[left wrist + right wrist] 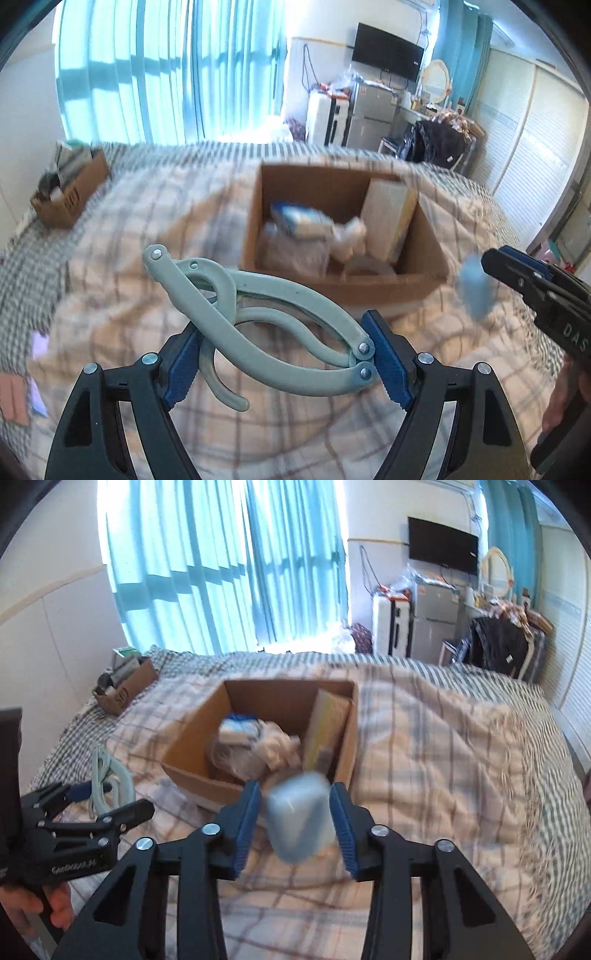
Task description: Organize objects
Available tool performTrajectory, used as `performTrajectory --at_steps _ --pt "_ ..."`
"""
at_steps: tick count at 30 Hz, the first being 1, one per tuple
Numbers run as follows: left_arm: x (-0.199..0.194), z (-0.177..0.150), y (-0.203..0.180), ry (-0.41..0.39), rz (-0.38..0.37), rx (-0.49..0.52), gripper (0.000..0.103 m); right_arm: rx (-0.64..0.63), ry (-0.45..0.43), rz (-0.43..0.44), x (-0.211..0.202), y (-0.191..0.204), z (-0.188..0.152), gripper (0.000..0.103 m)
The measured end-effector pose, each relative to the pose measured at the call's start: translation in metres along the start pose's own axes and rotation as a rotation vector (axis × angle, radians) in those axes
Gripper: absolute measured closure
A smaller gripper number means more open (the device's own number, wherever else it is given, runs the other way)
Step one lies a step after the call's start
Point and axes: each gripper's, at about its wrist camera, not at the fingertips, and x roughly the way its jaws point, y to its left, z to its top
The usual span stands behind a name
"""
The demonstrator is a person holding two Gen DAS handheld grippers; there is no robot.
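- Left gripper [284,363] clamps a folding hanger [258,317]; right gripper [295,829] grips a blue container [298,818].
- Both probably go next into the cardboard box [192,771]; each needs carrying over its rim.

**Count of items on the bed**

We count two cardboard boxes: the big box [258,738] and the small box [125,690]. One folded hanger [266,317]. One blue container [299,819]. Two grippers: left [280,365], right [295,827].
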Motion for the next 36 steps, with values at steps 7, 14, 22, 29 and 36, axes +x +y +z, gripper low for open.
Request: performTrajectory --at_steps 7,14,22,29,36 --pt "0.012 0.041 0.006 -0.029 0.003 -0.015 0.019 -0.048 -0.002 0.003 0.019 0.010 0.026 0.076" --pt "0.049 0.051 -0.007 0.001 -0.013 0.029 0.019 -0.015 0.037 0.001 0.049 -0.007 0.019 0.076" --pt "0.103 0.067 -0.021 0.051 -0.077 0.045 0.009 0.021 0.056 -0.011 0.073 -0.030 0.009 0.076" --pt "0.115 0.074 -0.022 0.053 -0.056 0.041 0.000 0.068 0.077 -0.043 0.068 -0.039 -0.008 0.042" --pt "0.080 0.056 -0.008 0.034 -0.035 0.053 0.000 0.080 0.111 -0.037 0.058 -0.029 -0.026 0.041"
